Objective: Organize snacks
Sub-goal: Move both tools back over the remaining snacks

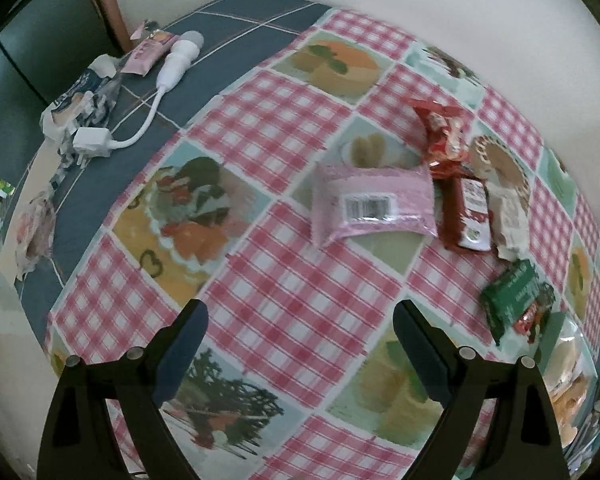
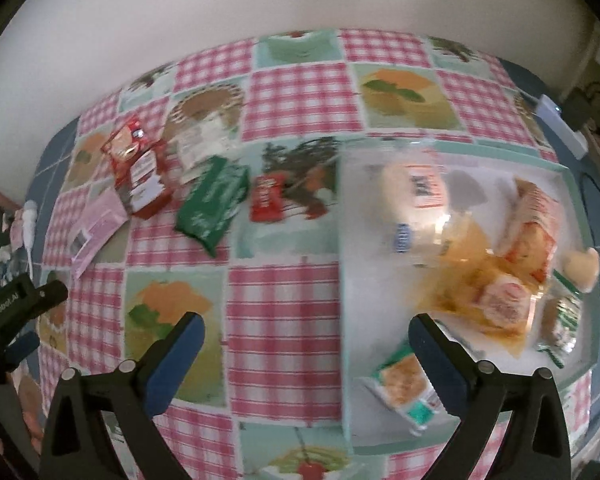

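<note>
Loose snacks lie on the checked tablecloth (image 1: 284, 288): a pink packet (image 1: 374, 204) barcode up, red wrappers (image 1: 444, 132), a brown-red bar (image 1: 466, 214), a white wrapper (image 1: 510, 216) and a green packet (image 1: 514, 298). My left gripper (image 1: 300, 356) is open and empty, hovering short of the pink packet. My right gripper (image 2: 306, 360) is open and empty above the left edge of a clear tray (image 2: 346, 280) that holds several snacks (image 2: 500, 272). The right wrist view also shows the green packet (image 2: 214, 204), a small red packet (image 2: 268, 198), the red wrappers (image 2: 140, 168) and the pink packet (image 2: 98, 224).
On the blue cloth at far left lie a white plug with cable (image 1: 140, 96), a small pink packet (image 1: 146, 50) and crumpled wrappers (image 1: 80, 108). The wall stands behind the table. The left gripper's body (image 2: 16, 304) shows at the left edge of the right wrist view.
</note>
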The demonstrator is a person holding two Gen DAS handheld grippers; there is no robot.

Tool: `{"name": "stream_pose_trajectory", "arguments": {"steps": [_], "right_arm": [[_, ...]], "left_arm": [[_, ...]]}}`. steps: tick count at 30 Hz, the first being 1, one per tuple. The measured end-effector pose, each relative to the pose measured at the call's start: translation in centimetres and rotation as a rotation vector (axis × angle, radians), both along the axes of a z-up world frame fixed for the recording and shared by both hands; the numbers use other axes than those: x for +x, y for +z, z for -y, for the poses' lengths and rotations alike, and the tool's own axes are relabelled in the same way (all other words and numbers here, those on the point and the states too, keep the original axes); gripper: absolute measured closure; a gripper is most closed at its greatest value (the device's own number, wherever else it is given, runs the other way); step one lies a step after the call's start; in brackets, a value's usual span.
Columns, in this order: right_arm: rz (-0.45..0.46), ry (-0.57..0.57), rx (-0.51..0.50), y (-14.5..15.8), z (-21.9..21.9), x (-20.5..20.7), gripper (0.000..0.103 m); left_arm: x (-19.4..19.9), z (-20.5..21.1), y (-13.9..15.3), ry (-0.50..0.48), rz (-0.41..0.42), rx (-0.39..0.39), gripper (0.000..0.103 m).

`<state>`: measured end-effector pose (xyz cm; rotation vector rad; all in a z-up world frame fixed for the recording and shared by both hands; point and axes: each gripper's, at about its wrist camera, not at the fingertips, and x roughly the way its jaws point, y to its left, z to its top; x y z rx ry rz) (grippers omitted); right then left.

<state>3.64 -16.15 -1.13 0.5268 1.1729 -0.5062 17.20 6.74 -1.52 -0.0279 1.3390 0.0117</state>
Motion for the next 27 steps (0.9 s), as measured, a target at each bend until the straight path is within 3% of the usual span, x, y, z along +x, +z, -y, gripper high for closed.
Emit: {"name": "stream_pose_trajectory", "arguments": {"steps": [8,12,18,24,27], "right_arm": [[0.036,0.021,0.036,-0.7,-1.0,2.6,0.000],[0.098,0.003,0.097,-0.9,-0.6,3.8,0.000],[0.123,-0.012,0.072,-1.4,-0.3,5.9,0.000],[0.109,-0.003,0.056,-2.8,0.3,7.3,0.000],[0.107,-0.003,0.054,-3.4,0.7,7.8,0.000]], "left_arm": [[2.5,-1.5,-0.6,0.038,-0.012,-0.036,0.009],[3.9,-1.4,-0.6,0.045,0.008,-0.070,0.009],[5.7,-0.4,-1.2,0.017,0.030,-0.107,0.009],[7.5,0.5,-2.2,0.012,0.085,-0.074,0.009],[8.3,-0.3,-2.9,0.055,0.115,-0.053,0.009]]}}
